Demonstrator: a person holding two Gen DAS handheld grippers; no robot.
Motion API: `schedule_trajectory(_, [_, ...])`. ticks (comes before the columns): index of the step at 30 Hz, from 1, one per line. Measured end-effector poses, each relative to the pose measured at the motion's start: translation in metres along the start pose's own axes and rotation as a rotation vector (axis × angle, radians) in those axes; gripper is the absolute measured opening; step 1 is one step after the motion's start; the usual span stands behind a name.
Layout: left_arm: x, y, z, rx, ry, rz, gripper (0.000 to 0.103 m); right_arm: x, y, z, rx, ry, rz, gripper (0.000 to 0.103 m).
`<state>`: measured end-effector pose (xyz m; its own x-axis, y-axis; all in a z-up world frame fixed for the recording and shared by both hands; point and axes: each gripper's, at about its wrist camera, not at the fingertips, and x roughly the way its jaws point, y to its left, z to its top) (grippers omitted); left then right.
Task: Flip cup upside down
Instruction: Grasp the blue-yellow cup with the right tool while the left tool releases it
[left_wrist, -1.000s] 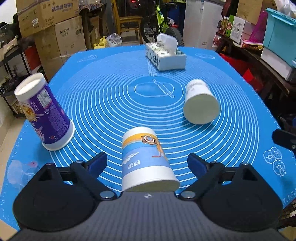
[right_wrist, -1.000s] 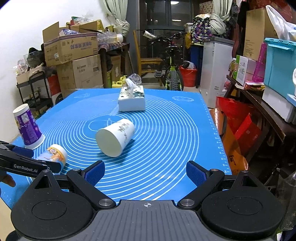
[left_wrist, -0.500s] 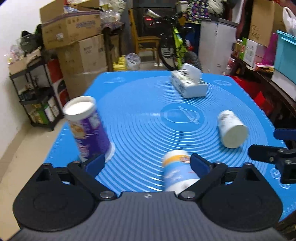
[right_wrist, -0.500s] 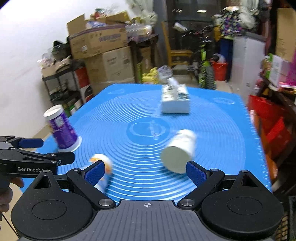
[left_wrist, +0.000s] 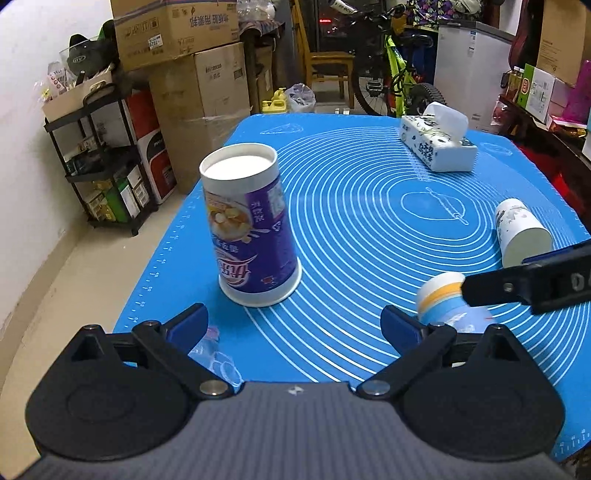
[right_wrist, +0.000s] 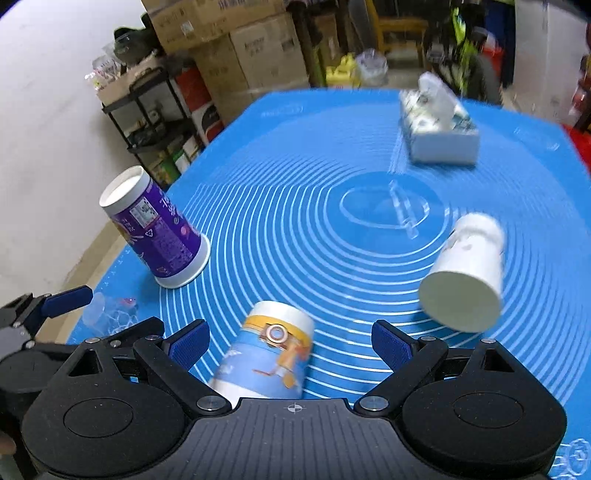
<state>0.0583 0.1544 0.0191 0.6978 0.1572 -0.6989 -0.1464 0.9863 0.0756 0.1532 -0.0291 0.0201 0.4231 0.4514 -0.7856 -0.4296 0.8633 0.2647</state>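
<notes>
Your right gripper (right_wrist: 290, 341) stands wide open, its blue pads either side of the light-blue and orange cartoon paper cup (right_wrist: 271, 360), which lies on its side near the front edge of the blue silicone mat (right_wrist: 332, 177); nothing is gripped. Your left gripper (left_wrist: 293, 326) is spread wide too, empty, facing the purple paper cup (left_wrist: 249, 229) standing upside down near the mat's left edge. A white paper cup (right_wrist: 467, 273) lies tipped toward the right edge, and a tissue box (right_wrist: 439, 129) sits toward the far edge.

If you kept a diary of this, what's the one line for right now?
left gripper: open, facing upside-down purple cup | right gripper: open, around lying blue cup | white cup: on its side
</notes>
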Motion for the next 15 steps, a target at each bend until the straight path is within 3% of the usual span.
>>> schedule_trajectory(6, [0.008,0.004,-0.002,0.025,0.016,0.030,0.099,0.035,0.001,0.005,0.079,0.117,0.042,0.090])
schedule_trajectory(10, [0.011,0.009,-0.004,0.015,0.025,0.028,0.099,0.052,0.004,0.002,0.083,0.180,0.037,0.073])
schedule_trajectory(11, [0.011,0.009,-0.004,0.012,0.025,0.025,0.099,0.054,0.002,0.001,0.095,0.189,0.060,0.066])
schedule_trajectory(15, [0.008,0.008,-0.005,0.010,0.015,0.016,0.099,0.044,0.000,-0.004,0.087,0.133,0.049,0.065])
